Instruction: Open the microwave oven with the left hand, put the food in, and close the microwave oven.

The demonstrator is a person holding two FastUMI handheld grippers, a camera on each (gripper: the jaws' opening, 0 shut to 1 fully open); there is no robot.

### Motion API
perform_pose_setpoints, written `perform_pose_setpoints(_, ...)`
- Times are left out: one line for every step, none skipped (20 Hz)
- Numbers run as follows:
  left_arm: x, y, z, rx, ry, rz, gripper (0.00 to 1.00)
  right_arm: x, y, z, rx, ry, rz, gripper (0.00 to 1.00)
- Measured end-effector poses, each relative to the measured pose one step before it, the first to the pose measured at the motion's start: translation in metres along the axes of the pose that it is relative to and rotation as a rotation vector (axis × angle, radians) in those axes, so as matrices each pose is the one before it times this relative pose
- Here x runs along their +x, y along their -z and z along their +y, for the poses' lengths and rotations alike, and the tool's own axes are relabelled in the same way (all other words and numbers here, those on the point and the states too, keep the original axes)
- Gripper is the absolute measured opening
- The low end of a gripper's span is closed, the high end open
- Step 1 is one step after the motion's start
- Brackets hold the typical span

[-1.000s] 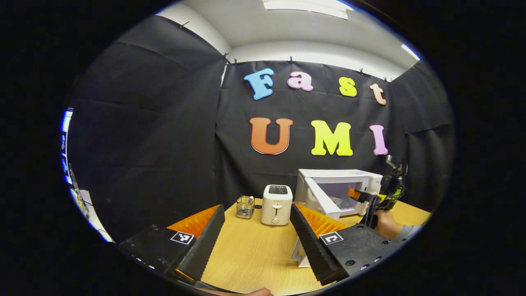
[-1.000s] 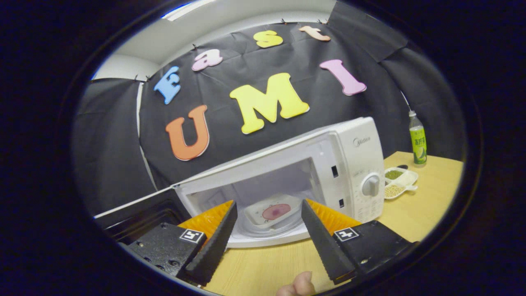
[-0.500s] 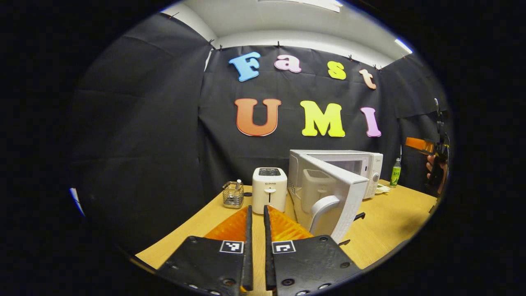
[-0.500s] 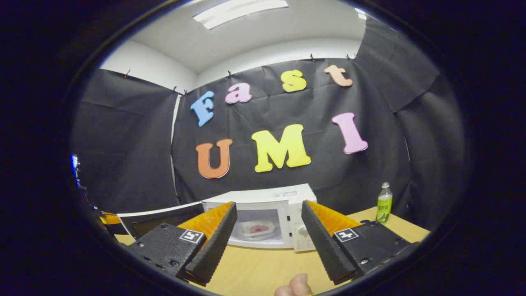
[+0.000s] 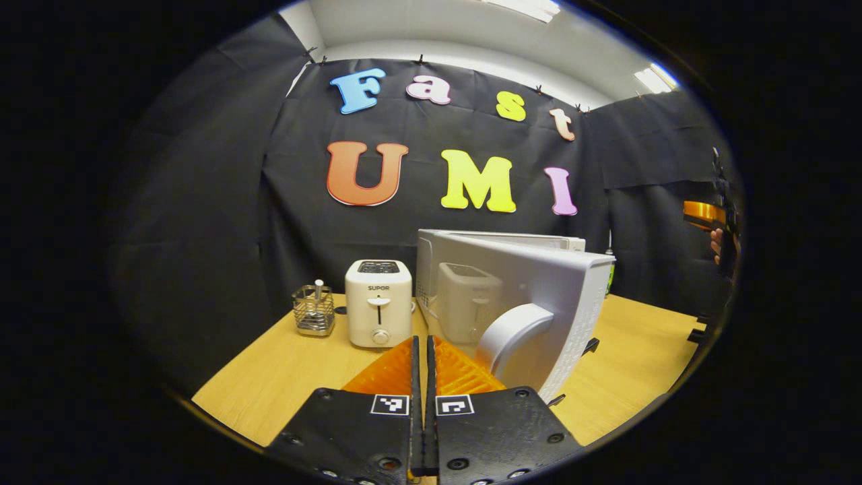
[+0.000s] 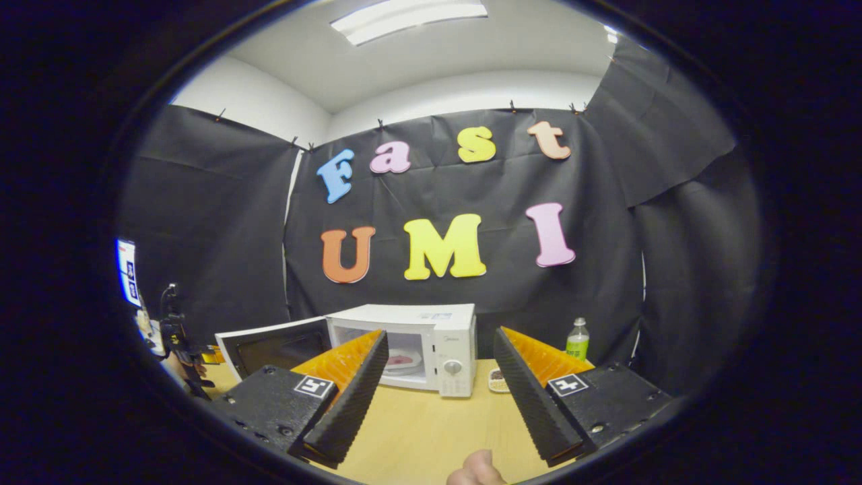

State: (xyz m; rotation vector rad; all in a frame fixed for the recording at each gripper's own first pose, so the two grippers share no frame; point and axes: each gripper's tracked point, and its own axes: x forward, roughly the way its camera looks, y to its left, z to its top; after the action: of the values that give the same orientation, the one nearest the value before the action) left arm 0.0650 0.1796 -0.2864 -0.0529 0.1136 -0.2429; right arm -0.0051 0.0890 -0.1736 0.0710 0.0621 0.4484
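My left gripper (image 5: 424,367), jaws closed on nothing, sat just near the microwave door (image 5: 532,303), which stood ajar. The right gripper (image 6: 434,377) was spread empty, well back. The food plate (image 6: 402,360) lay inside the microwave oven (image 6: 404,350). A push glancing off the handle (image 5: 512,333) could have left the door unlatched.

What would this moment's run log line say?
white microwave oven door: open | pink food on white plate: inside | left gripper: shut, empty, near door | right gripper: open, empty

Wooden table (image 5: 283,377): toaster (image 5: 378,302), microwave (image 6: 431,345).
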Motion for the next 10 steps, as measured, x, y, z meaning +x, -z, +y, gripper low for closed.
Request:
perform_pose_setpoints(0.00408,0.00206,-0.00787,-0.00653,0.02796,-0.00277,0.00,-0.00519,-0.00057,-0.00418,0.00234,0.00974,0.00133,0.91)
perform_pose_setpoints(0.00511,0.00519,-0.00776,-0.01321,0.02725,0.00872,0.00,-0.00427,0.00022,-0.00138,-0.00352,0.00069,0.01091,1.00)
perform_pose_setpoints(0.00553,0.00669,-0.00837,-0.01357,0.02556,0.01775,0.00,-0.00477,0.00214,-0.00326,-0.00725,0.00070,0.01635,1.00)
perform_pose_setpoints(0.00540,0.00368,-0.00859,-0.00580,0.02233,0.00461,0.00,-0.00499,0.00050,-0.00434,-0.00219,0.00392,0.01724,0.91)
perform_pose_setpoints(0.00653,0.00197,-0.00770,-0.00418,0.01969,0.00492,0.00,-0.00608,-0.00219,-0.00407,0.00317,0.00045,0.00262,0.91)
perform_pose_setpoints(0.00591,0.00062,-0.00792,-0.00835,0.01877,0.00473,0.00,-0.00481,-0.00523,-0.00417,0.00879,0.00491,-0.00892,1.00)
perform_pose_setpoints(0.00604,-0.00137,-0.01054,0.00395,0.01901,-0.00376,0.00,-0.00453,-0.00195,-0.00694,0.00738,0.01052,-0.00008,1.00)
perform_pose_setpoints(0.00609,-0.00196,-0.00959,0.00858,0.02083,-0.00709,0.00,-0.00428,0.00079,-0.00715,-0.00304,0.01001,0.00779,1.00)
perform_pose_setpoints(0.00771,0.00203,-0.01059,0.00211,0.02468,0.00456,0.00,-0.00356,0.00117,-0.00443,-0.00390,-0.00068,0.01293,0.91)
perform_pose_setpoints(0.00735,0.00084,-0.01090,0.00724,0.01806,0.00486,0.00,-0.01136,0.00228,-0.00286,0.00560,-0.00417,0.01003,0.91)
